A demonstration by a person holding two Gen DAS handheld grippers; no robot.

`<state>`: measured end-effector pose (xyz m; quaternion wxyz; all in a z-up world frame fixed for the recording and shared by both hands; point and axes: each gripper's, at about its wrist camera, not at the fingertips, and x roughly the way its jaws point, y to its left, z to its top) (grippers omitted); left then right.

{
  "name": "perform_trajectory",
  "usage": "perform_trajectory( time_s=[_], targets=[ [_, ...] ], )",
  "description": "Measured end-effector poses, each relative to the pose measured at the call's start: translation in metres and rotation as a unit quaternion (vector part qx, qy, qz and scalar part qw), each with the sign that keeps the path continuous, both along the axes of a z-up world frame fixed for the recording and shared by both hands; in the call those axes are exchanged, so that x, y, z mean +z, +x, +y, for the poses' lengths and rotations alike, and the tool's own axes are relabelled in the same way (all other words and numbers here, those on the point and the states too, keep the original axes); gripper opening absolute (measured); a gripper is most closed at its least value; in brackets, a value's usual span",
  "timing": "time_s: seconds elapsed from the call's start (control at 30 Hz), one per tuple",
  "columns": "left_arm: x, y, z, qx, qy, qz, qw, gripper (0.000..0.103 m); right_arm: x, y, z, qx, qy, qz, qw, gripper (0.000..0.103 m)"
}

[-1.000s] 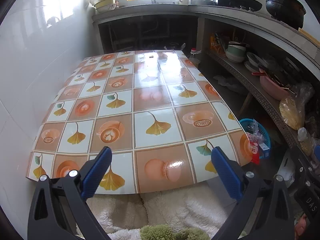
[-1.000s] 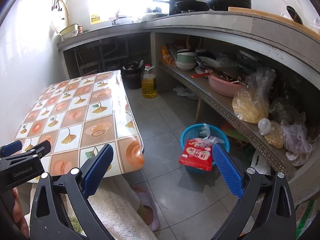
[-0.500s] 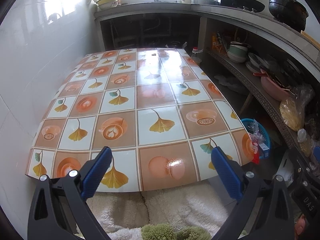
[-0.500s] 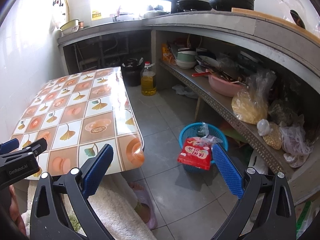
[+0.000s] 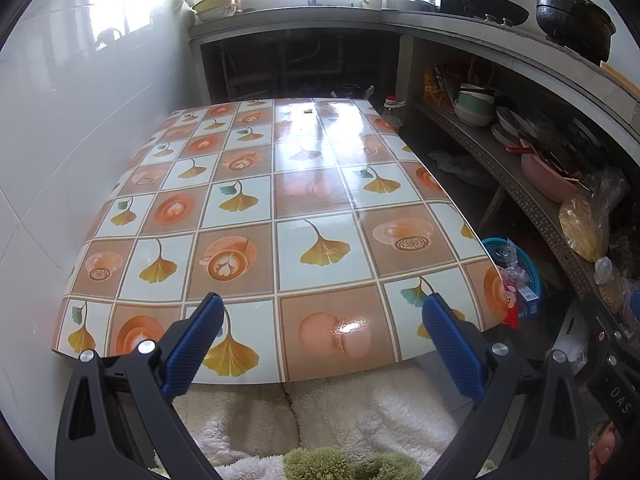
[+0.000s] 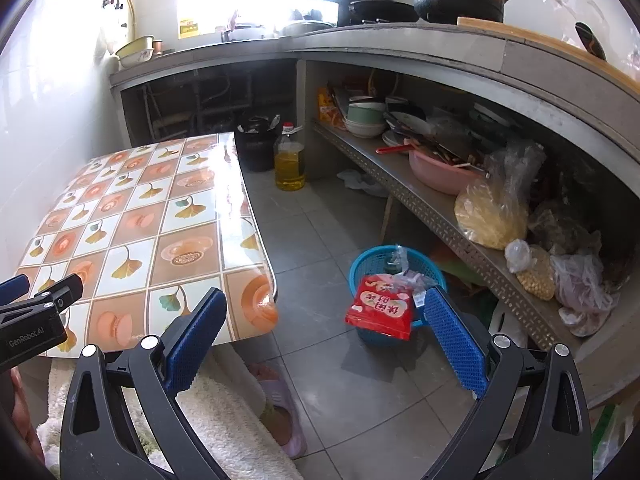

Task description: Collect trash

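Right wrist cam: right gripper (image 6: pixel 322 336) jaws wide apart, nothing held, over floor facing blue basket (image 6: pixel 370 264) w/ red snack bag (image 6: pixel 380 312) on its near rim; left gripper (image 5: pixel 328 344) likewise spread, empty, above the tablecloth-covered table (image 5: pixel 280 208).

Left view faces the table (image 5: pixel 320 200); right view shares it (image 6: pixel 160 220), facing floorward

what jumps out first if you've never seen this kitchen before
The glossy table with its orange ginkgo-leaf checks fills the left wrist view, against the white tiled wall. On the floor to its right, a blue basket holds trash, a red snack packet draped over its front rim. Both grippers hang open and empty.
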<state>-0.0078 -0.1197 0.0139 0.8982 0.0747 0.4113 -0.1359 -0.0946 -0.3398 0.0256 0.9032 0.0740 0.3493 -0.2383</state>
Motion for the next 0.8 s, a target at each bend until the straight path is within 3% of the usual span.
perform_trajectory(
  time_s=[0.17,0.5,0.8],
  targets=[
    [0.001,-0.001,0.001,0.003,0.005,-0.001,1.0000,0.097,0.000,0.000,0.000,0.000,-0.001,0.000,1.000,0.095],
    [0.006,0.011,0.029,0.055,0.024,-0.006,0.9982,0.097,-0.001,0.002,-0.003,0.006,0.001,0.002,1.000,0.095],
    [0.003,0.007,0.032,0.058,0.035,-0.003,0.9977,0.097,-0.002,0.006,-0.004,0.014,0.002,0.004,1.000,0.095]
  ],
)
